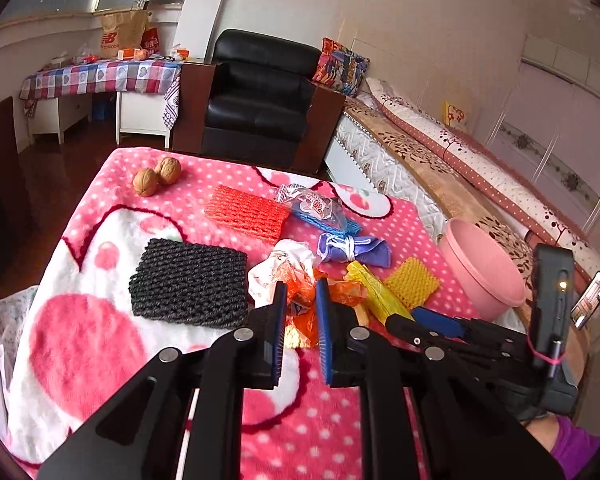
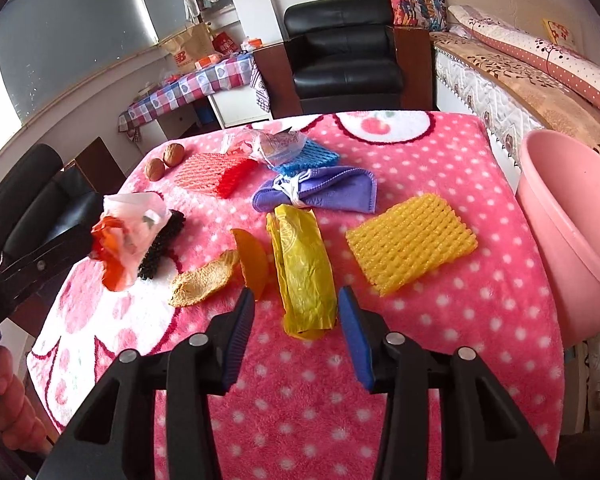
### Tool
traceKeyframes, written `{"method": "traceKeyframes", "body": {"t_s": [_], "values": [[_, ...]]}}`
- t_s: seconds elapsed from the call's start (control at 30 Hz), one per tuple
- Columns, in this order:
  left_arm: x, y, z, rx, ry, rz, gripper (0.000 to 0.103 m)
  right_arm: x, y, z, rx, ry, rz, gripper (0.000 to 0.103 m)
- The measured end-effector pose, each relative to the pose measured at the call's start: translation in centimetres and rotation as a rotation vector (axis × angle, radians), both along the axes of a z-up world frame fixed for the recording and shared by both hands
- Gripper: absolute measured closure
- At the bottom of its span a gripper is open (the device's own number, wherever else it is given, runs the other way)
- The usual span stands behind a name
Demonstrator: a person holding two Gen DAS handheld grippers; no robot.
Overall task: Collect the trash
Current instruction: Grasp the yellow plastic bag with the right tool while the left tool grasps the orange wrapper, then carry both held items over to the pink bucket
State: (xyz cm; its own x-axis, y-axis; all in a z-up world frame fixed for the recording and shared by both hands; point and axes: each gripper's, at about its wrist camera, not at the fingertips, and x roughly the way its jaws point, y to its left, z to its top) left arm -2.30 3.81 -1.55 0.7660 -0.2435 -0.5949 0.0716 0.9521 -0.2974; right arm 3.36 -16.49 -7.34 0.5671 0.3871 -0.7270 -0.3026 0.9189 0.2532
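1. The left gripper point(image 1: 301, 296) is clamped on a crumpled orange-and-white plastic wrapper point(image 2: 118, 236); in the right wrist view the wrapper hangs clear of the pink polka-dot blanket point(image 2: 420, 360), so I judge it is being carried, not just pinched in place

2. The right gripper point(image 2: 296, 312) has its jaws wide apart with nothing between the pads; the flattened yellow bag point(image 2: 302, 272) lies just ahead at 12 o'clock, its near end between the fingertips, not gripped

3. The pink basin point(image 2: 572, 240) stands off the blanket's edge at about 3 o'clock from the right gripper; it looks like the likely bin, and the part of its inside that shows holds nothing

4. So the task appears barely begun: one piece is in hand, none visibly delivered

5. On the blanket and yet to go: the yellow bag, yellow foam net point(image 2: 412, 240), orange peel point(image 2: 252, 264) and pale peel piece point(image 2: 204, 280) at about 10 o'clock from the right gripper, black foam net point(image 1: 190, 280), red foam net point(image 2: 212, 174), blue foam net point(image 2: 312, 156) under a clear wrapper point(image 2: 272, 144), and a tied purple cloth point(image 2: 320, 196)

6. Two walnuts point(image 2: 164, 162) sit at the far corner, about 11 o'clock; whether they count as trash I cannot tell
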Motion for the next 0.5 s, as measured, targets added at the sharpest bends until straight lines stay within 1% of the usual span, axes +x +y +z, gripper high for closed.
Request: {"method": "traceKeyframes", "body": {"t_s": [0.07,0.23,0.27,0.3,0.37,0.5], "values": [[-0.5,0.2,-0.1,-0.015,0.005,0.004,0.089,0.2,0.0,-0.2,-0.002,0.012,0.000,0.069],[-0.8,0.1,-0.5,-0.029,0.018,0.017,0.089,0.6,0.0,-0.7,-0.012,0.041,-0.011,0.080],[-0.8,0.0,-0.5,-0.027,0.019,0.018,0.089,0.7,0.1,-0.7,-0.012,0.044,-0.009,0.085],[-0.8,0.0,-0.4,-0.027,0.020,0.018,0.089,0.6,0.0,-0.7,-0.009,0.043,-0.008,0.088],[-0.7,-0.2,-0.3,-0.026,0.021,0.020,0.089,0.4,-0.1,-0.5,0.001,0.027,-0.006,0.091],[-0.7,-1.0,0.3,-0.019,0.009,0.016,0.089,-0.6,-0.4,0.4,0.018,-0.035,-0.006,0.092]]}}
